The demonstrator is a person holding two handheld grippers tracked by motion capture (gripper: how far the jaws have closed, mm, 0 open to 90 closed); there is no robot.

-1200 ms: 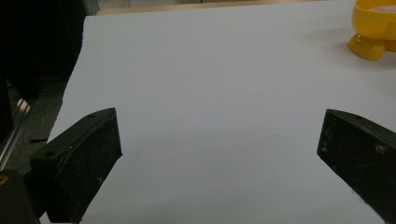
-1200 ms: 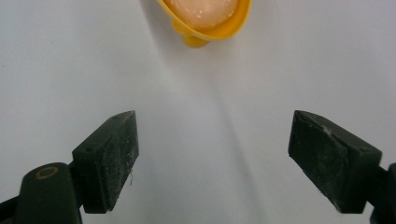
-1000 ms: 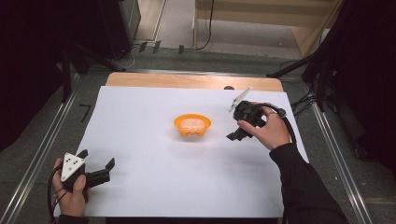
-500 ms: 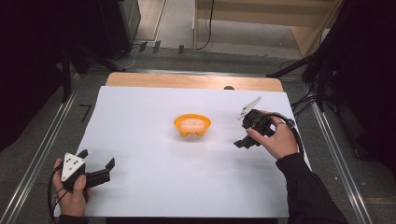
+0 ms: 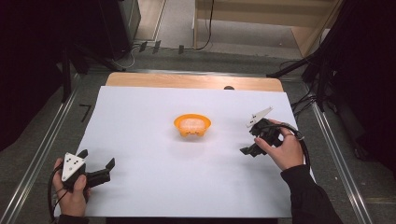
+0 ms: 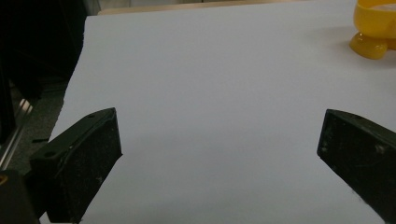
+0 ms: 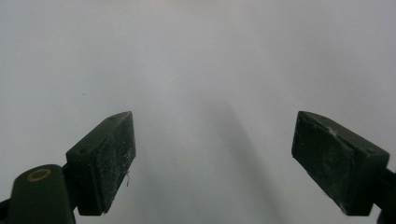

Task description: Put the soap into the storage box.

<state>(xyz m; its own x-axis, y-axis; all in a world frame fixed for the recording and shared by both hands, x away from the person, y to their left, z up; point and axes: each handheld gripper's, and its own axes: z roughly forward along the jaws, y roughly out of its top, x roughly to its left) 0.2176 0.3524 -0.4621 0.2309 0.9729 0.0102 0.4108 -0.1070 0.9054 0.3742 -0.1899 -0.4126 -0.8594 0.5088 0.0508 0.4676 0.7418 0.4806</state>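
An orange bowl (image 5: 192,126) with something pale inside stands in the middle of the white sheet (image 5: 154,186); in the left gripper view the bowl (image 6: 376,28) sits at the top right corner. My left gripper (image 5: 97,158) rests at the near left of the sheet, open, jaws pointing toward the right. In its own view the left gripper (image 6: 219,126) has only bare paper between its jaws. My right gripper (image 5: 250,140) is to the right of the bowl, tilted down over the sheet. Its jaws have just been opening; the right gripper (image 7: 215,126) stands open with nothing in it.
The sheet covers most of a wooden table, whose far edge (image 5: 187,80) stays bare. Metal rails (image 5: 42,154) run along both sides. Cables and dark stands lie on the floor beyond the table.
My right hand has drifted right and toward the near side, away from the bowl, sinking closer to the sheet. The left hand has stayed put.
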